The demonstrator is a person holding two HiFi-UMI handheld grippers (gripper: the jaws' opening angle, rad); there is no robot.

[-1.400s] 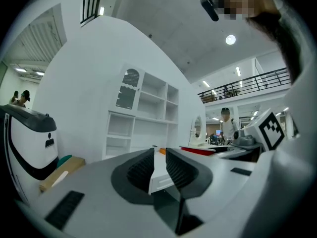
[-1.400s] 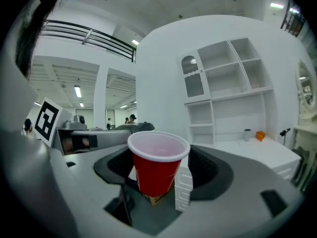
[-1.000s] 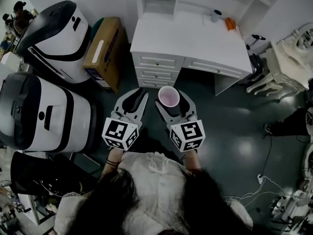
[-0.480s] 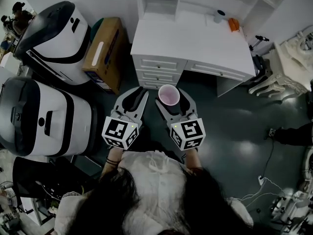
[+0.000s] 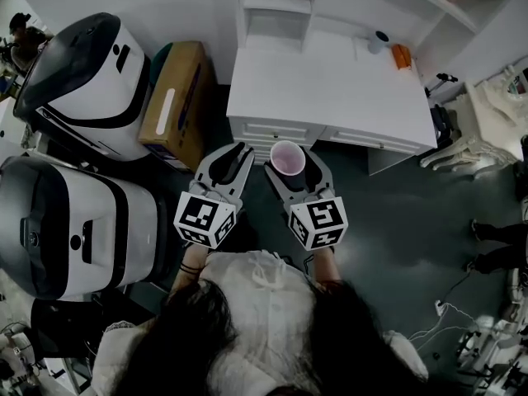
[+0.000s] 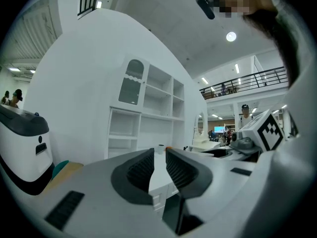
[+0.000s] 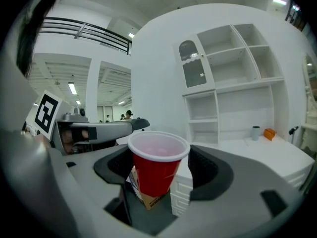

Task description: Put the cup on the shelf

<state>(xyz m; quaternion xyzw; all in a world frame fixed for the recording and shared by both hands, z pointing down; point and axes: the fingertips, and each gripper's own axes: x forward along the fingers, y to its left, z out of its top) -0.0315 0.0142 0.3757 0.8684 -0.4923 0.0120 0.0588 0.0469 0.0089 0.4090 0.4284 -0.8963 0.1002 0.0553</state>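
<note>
Upright red cup (image 7: 157,172), white inside, clamped between the jaws.

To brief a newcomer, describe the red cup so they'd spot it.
In front of the white desk, find the right gripper. The red cup stands upright between its jaws: red outside, pale inside, unlike the small grey cup on the desk.

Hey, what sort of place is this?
Probably a big indoor hall staged as a room: a white desk with open shelves, large white-and-black machines on a dark floor, a railed upper gallery.
</note>
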